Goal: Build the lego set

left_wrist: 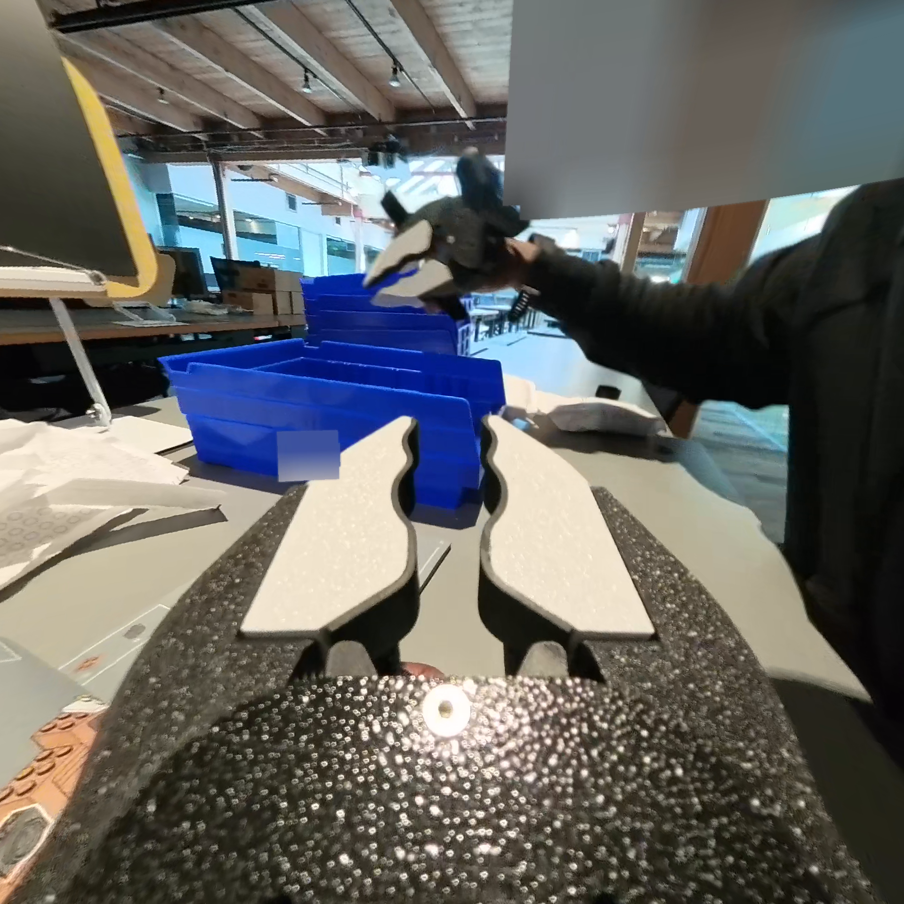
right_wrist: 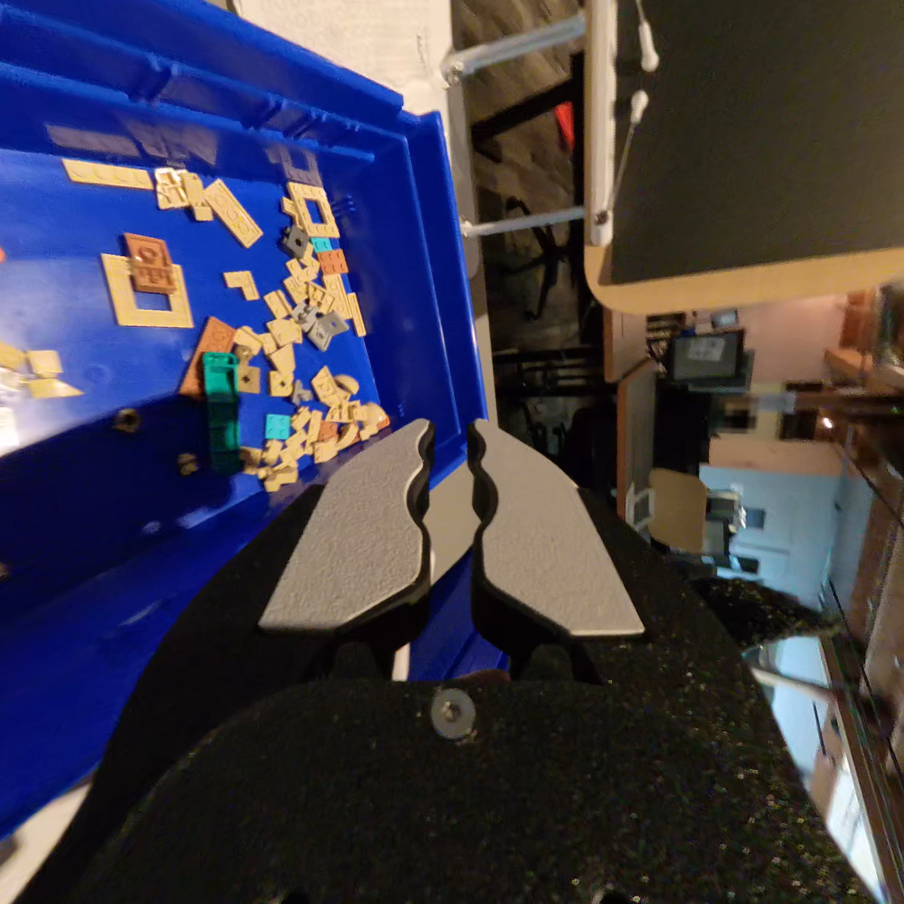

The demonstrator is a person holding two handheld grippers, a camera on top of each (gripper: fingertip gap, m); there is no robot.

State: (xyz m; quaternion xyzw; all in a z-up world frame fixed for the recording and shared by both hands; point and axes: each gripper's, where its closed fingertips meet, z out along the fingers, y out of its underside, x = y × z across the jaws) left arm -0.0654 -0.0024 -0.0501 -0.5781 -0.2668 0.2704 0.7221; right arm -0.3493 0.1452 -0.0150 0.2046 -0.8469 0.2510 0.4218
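Right claw (right_wrist: 450,430): nearest the lens, its grey fingers (right_wrist: 352,538) parted by a narrow gap with nothing between them, raised and rolled sideways over the blue bin's near rim.
Lego pieces (right_wrist: 288,323): loose in the blue bin (right_wrist: 440,274), mostly tan plates heaped toward the right wall, with two open square frames, a brown printed tile, small grey and teal bits, and a green translucent piece (right_wrist: 222,411) lying among them.
Handling: by my judgement light, rigid, smooth plastic; flat plates lie flush on the floor and give little to pinch, so they would likely slip or skate. The green piece stands taller and looks the easier hold, taken across its long sides.
Edges: the heap sits close against the bin's right wall and near its corner, leaving little room for a finger on that side; the middle of the floor is more open.
Left claw (left_wrist: 450,425): also released and empty, held low over the grey surface (left_wrist: 636,484) facing the stacked bins.
Open room: crumpled white bags (left_wrist: 73,469) crowd the left; a brown studded assembly (left_wrist: 44,763) shows at the lower left corner.
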